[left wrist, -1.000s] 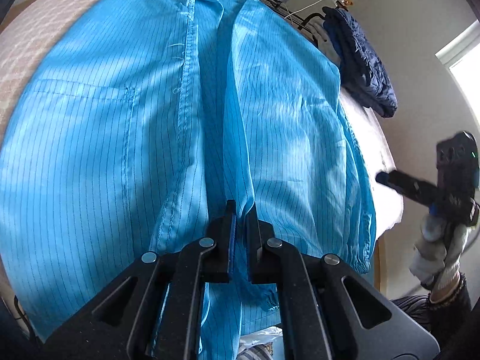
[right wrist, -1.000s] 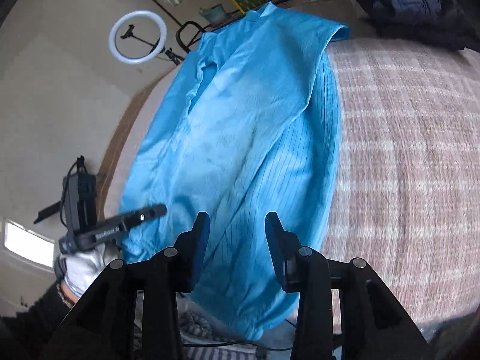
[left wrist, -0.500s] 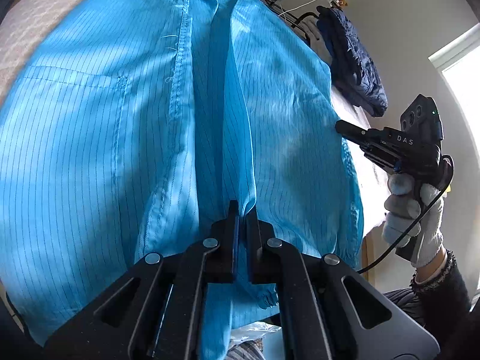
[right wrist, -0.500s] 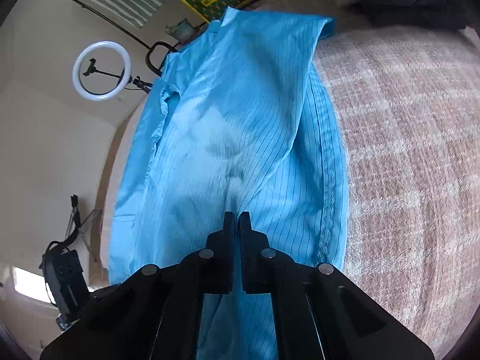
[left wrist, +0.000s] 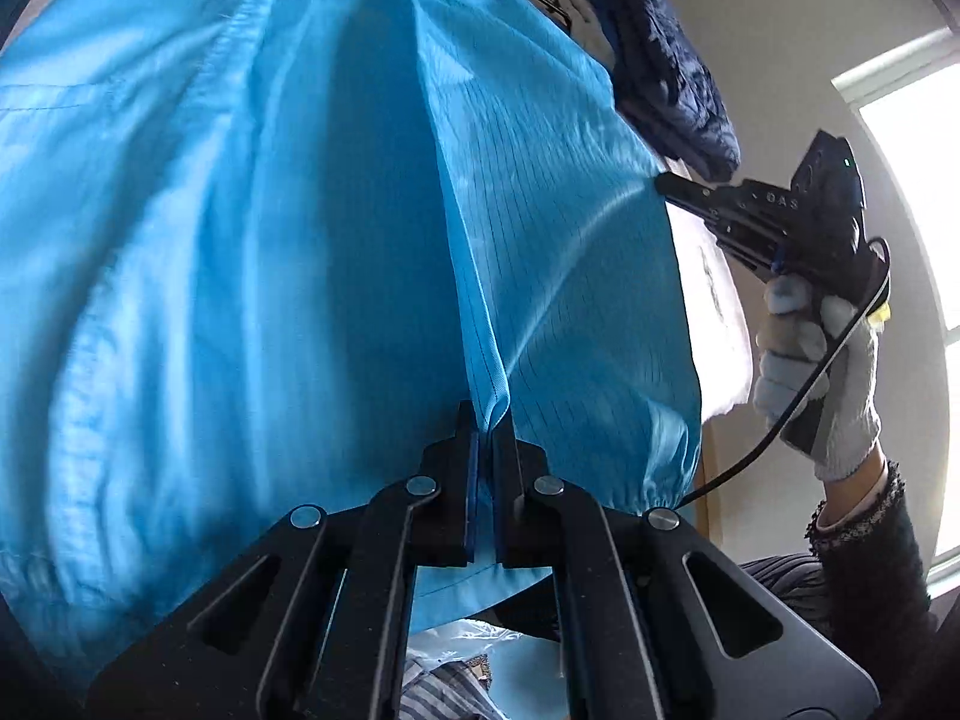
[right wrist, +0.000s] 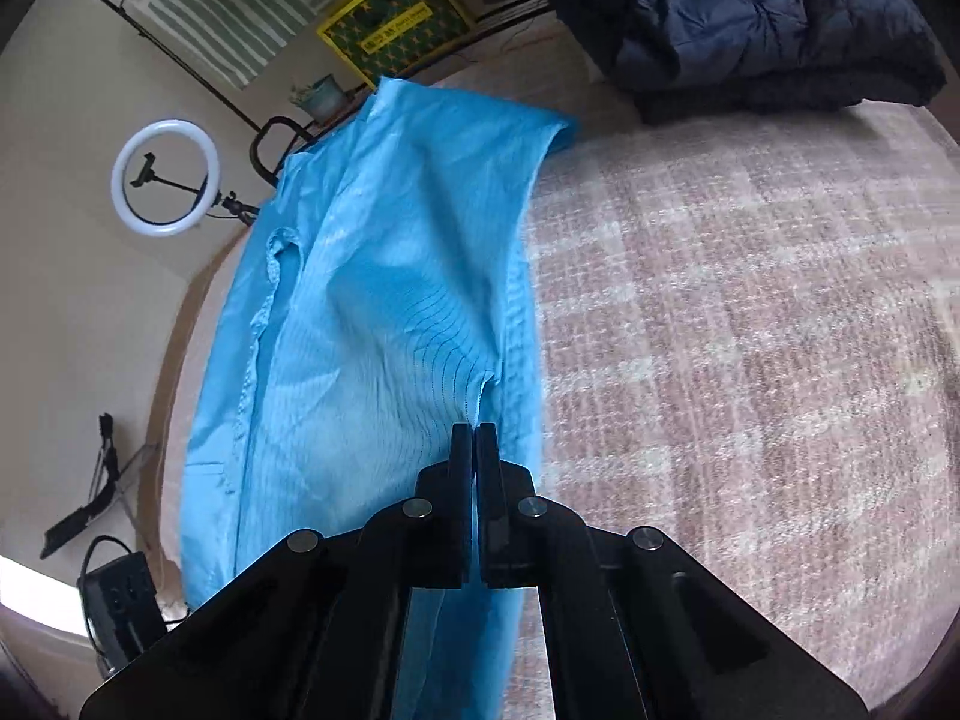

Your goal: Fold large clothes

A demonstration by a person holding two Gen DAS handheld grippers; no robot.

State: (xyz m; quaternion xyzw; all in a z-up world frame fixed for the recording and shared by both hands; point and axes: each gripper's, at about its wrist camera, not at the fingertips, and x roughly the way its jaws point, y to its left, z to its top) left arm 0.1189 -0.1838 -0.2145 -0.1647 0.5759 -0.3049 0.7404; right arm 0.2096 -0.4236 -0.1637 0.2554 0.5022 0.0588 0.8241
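Left tongs (left wrist: 485, 420): clamped on a pinch of the blue garment (left wrist: 270, 240), at the near end of a raised ridge of cloth.
Right tongs (right wrist: 474, 429): clamped on the same garment, near its seamed edge on the side toward the bare bedspread (right wrist: 750, 360); a fold of cloth sits between the pads.
Garment, place: one large blue pinstriped coat spread on the bed, along the bed's left side as the right wrist view shows it, its near hem hanging over the near edge.
Garment, long axis: runs away from both tongs, from near hem to collar at the far edge.
Key relation: both grips sit at the hem end, side by side across the width, the cloth between them pulled taut; the body of the coat lies ahead of both. The coming fold likely turns on carrying this end along that axis toward the collar.
Nearer hand: neither clearly; both hold already.
Count: one blue garment, two tongs, one dark padded jacket (right wrist: 750, 18) at the far edge, one ring light (right wrist: 165, 177) beyond the bed.
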